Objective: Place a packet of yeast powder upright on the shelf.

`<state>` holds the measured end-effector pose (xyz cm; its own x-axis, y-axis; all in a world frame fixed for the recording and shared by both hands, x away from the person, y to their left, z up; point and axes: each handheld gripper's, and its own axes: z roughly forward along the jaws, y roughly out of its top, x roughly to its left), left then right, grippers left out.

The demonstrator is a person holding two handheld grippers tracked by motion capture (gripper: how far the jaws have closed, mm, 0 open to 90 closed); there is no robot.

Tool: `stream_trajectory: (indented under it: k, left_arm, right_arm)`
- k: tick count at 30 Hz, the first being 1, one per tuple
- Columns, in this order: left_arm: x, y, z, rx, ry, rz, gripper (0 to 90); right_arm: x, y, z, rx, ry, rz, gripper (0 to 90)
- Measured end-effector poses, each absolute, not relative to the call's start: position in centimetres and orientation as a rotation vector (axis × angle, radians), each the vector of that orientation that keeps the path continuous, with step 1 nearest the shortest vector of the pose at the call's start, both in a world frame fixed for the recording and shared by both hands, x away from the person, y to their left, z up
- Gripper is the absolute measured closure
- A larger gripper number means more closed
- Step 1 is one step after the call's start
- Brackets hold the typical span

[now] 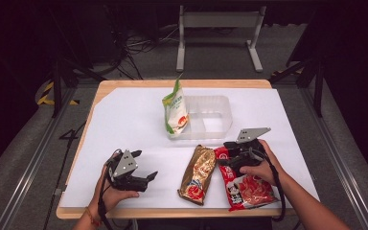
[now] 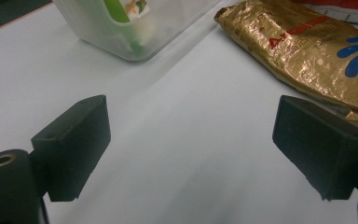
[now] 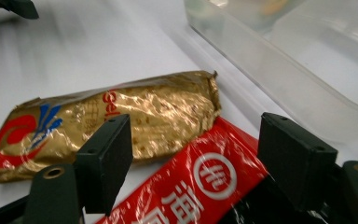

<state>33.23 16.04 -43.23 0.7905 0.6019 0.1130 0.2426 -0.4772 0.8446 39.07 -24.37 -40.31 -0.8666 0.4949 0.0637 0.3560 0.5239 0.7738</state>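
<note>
Your right hand-held gripper (image 1: 235, 154), lower right of the high view, hovers with jaws apart over the top end of the red packet (image 1: 243, 184); the gold packet (image 1: 198, 175) lies touching it on the left. Your left hand-held gripper (image 1: 146, 179) rests agape on the table (image 1: 124, 120). Beyond, a clear tray (image 1: 211, 117) holds a green-and-white pouch (image 1: 175, 111) upright.

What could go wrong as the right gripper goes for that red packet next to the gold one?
The right gripper has open jaws astride the red packet's end, and the gold packet lies right against it, so a jaw may well catch both. The glossy wrapper could also slip out of the pads. The clear bin already holds an upright green pouch, which a carried packet might tip.
</note>
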Motion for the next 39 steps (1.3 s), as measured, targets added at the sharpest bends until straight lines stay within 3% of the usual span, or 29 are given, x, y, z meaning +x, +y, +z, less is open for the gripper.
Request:
stream_trajectory:
  k: [13, 31, 34, 39]
  left_arm:
    - [33.3, 16.0, -43.4, 2.08, 0.612, 0.494, 12.0]
    - [33.3, 16.0, -43.4, 2.087, 0.607, 0.487, 12.1]
    - [33.3, 16.0, -43.5, 2.089, 0.607, 0.487, 12.1]
    - [33.3, 16.0, -43.5, 2.1, 0.601, 0.484, 12.1]
  right_arm:
    - [42.0, -21.1, -41.4, 0.762, 2.733, 1.221, 24.5]
    - [44.5, -19.7, -42.9, 0.879, 2.87, 1.111, 20.1]
    - [44.8, -19.5, -43.0, 0.912, 2.919, 1.114, 23.4]
    - [44.8, -19.2, -42.7, 0.878, 2.969, 1.129, 39.2]
